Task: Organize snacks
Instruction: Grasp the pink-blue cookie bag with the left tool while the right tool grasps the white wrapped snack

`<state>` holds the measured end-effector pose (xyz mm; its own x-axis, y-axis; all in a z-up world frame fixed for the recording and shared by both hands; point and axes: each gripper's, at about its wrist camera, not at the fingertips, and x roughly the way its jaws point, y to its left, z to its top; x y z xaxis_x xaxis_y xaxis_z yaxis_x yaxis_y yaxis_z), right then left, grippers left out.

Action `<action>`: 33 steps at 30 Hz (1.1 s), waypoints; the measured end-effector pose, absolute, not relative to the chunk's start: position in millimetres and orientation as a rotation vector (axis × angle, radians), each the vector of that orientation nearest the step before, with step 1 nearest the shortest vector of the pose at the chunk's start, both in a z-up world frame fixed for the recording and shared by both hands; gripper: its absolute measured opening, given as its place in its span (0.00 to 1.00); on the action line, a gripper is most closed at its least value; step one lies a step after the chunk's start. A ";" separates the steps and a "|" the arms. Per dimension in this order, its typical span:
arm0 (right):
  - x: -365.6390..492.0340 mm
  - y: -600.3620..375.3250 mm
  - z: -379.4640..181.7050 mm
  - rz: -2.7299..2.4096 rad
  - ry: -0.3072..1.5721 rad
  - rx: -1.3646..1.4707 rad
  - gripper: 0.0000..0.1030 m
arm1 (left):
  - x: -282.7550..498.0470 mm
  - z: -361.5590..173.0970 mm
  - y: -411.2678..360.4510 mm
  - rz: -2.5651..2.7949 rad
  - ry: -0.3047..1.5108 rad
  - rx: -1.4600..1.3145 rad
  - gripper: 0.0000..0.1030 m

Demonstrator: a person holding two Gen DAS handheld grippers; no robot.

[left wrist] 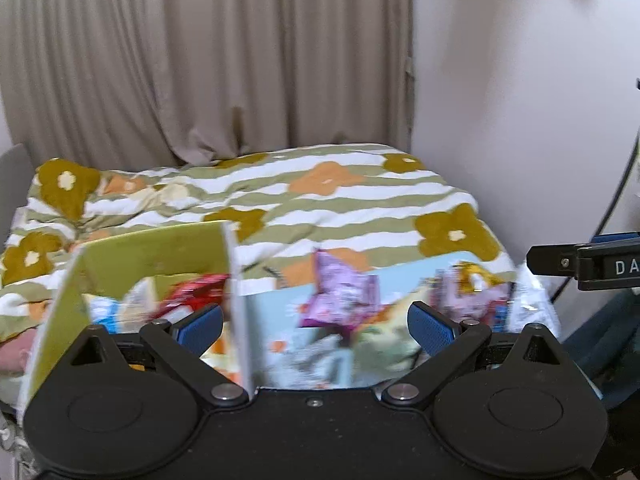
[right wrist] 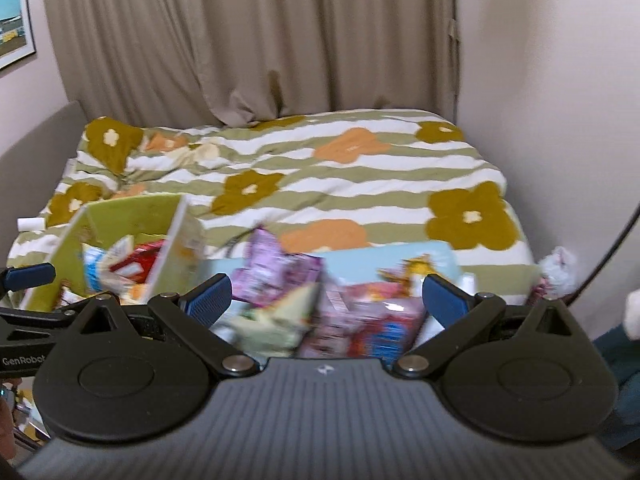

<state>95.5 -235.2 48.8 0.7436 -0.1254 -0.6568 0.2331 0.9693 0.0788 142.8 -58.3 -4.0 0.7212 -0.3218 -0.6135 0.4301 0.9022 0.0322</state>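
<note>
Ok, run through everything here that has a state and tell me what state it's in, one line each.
Left gripper: open, empty.
Right gripper: open, empty.
Green box: open-topped, snacks inside.
Purple packet: loose on the light blue surface, outside the box.
Curtain: drawn shut.
Duvet: spread, rumpled.

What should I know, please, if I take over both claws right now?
Left claw: open, empty. Right claw: open, empty.

The green box stands on the bed, left of the loose pile, already holding a few packets, one of them red.

Still loose on the light blue sheet: a purple packet, a pink and red one and others; blur hides the count.

Left: move those into the box.
</note>
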 end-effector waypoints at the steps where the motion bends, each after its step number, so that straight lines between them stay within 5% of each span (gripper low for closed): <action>1: 91.7 -248.3 46.2 -0.203 0.711 0.158 1.00 | 140.8 -7.3 -70.0 -0.428 0.644 0.180 0.98; 19: 96.5 -370.7 -23.0 -0.153 0.858 0.155 1.00 | 144.9 -85.7 -216.5 -0.543 0.715 0.402 0.98; 33: 123.2 -379.1 -63.1 -0.125 0.926 0.230 1.00 | 166.8 -127.0 -245.1 -0.491 0.729 0.490 0.99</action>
